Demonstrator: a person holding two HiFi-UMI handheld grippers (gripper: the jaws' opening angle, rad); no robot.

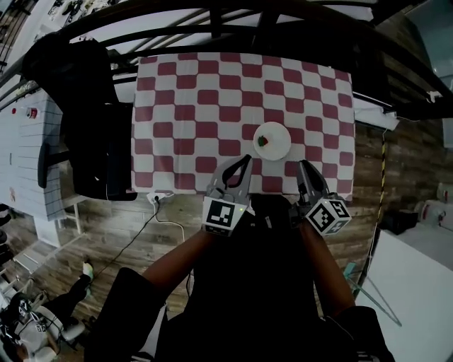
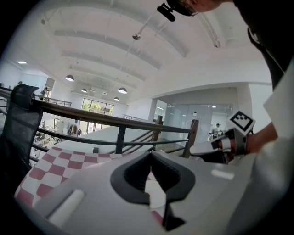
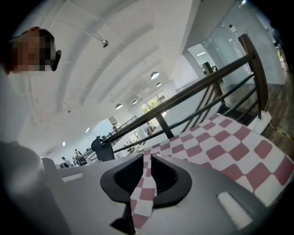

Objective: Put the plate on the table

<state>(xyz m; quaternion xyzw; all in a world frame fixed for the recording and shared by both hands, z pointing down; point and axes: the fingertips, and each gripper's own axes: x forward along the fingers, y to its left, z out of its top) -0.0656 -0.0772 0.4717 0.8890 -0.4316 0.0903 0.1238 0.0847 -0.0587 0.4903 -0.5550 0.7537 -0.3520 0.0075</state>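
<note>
A white plate (image 1: pixel 277 145) with a small red item (image 1: pixel 262 141) on it rests on the red-and-white checkered table (image 1: pixel 177 92), right of centre near the front edge. My left gripper (image 1: pixel 247 158) hovers at the table's near edge just left of the plate, jaws together and empty; in the left gripper view its tips (image 2: pixel 150 156) meet. My right gripper (image 1: pixel 303 165) hangs just right of the plate, clear of it. In the right gripper view its jaws (image 3: pixel 147 155) stand nearly together with only a thin slit and nothing between them; the checkered cloth (image 3: pixel 229 147) lies below.
A black chair with dark cloth (image 1: pixel 92 120) stands at the table's left side. A black railing (image 1: pixel 283 21) runs behind the table. A white cable (image 1: pixel 159 208) lies on the wooden floor by the front left corner. A white surface (image 1: pixel 417 283) is at the right.
</note>
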